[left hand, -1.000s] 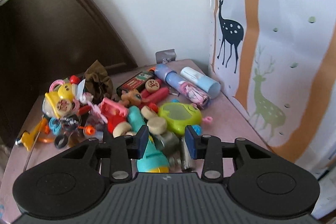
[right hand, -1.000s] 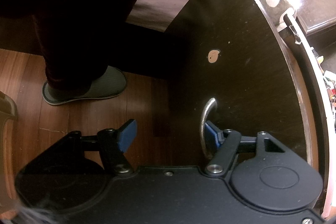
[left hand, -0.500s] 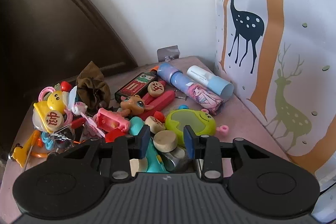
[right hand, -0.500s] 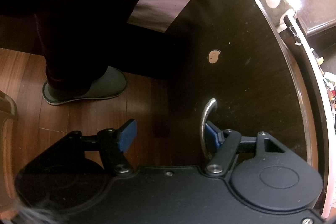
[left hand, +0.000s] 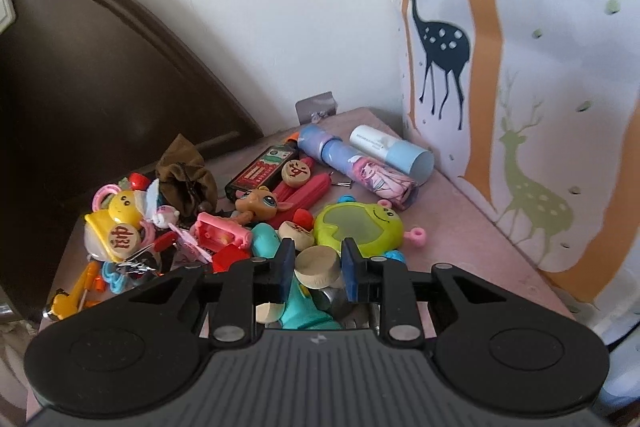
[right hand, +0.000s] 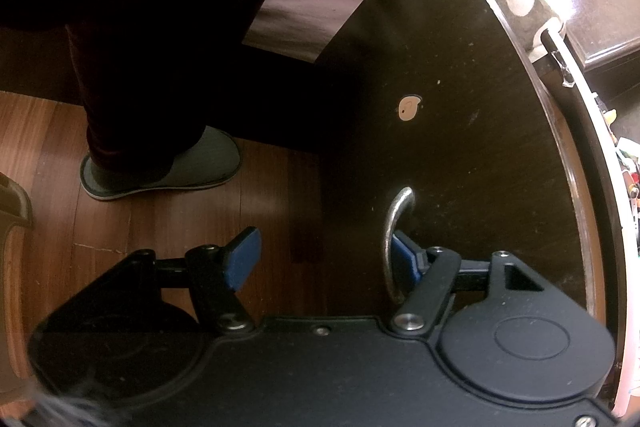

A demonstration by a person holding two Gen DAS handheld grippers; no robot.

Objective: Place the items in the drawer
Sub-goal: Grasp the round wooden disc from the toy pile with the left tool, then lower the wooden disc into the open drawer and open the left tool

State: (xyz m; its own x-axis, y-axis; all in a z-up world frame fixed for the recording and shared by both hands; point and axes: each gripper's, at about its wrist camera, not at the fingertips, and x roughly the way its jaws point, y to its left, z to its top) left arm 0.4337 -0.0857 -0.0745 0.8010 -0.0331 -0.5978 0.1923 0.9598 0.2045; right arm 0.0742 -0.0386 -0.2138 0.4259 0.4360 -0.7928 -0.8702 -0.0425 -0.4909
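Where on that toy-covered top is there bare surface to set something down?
Bare pink tabletop lies between the green frog toy and the deer curtain. Left of the frog, toys are piled tightly, around the left gripper.

My left gripper [left hand: 315,264] sat low, jaws narrowly parted, nothing pinched. My right gripper [right hand: 322,259] had jaws spread wide, right finger [right hand: 404,255] hooked forward.

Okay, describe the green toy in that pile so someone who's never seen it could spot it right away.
Start at the deer-print curtain on the right and drop to the pinkish tabletop beside it. At the pile's right edge, just ahead of the left gripper, lies the lime-green frog toy: a flat smiling shape, the pile's only lime-green piece.
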